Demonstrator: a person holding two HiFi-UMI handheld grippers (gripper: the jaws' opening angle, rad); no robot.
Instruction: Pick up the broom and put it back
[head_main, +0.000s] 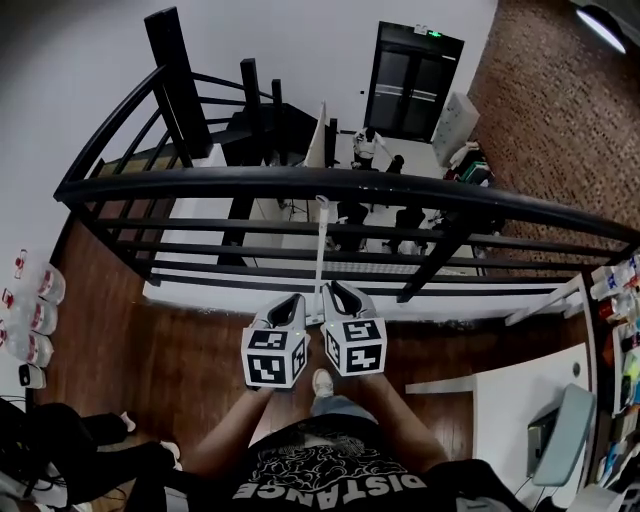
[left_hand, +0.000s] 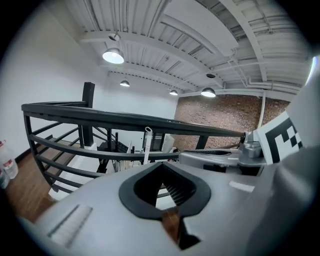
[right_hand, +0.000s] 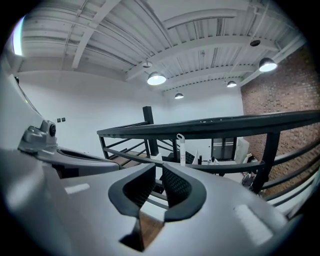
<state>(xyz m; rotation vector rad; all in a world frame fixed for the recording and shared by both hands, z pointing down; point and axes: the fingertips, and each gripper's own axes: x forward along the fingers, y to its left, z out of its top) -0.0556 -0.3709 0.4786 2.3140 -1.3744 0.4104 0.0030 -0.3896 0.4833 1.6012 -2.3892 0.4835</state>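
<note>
The white broom handle (head_main: 320, 250) stands by the black railing (head_main: 200, 183), at 12 o'clock from both grippers. The left gripper (head_main: 297, 299) has its jaws pressed together. The right gripper (head_main: 335, 288) has its jaws a tiny crack apart, empty.

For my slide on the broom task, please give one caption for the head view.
Left tool and right tool side by side, facing white broom handle at black railing.

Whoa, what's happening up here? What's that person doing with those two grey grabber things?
A person stands at a black railing, holding a left gripper and a right gripper side by side out in front. Both are empty: the left's jaws are together, the right's are a crack apart. A white broom handle stands against the railing just ahead of them. It has not been grabbed yet.
</note>
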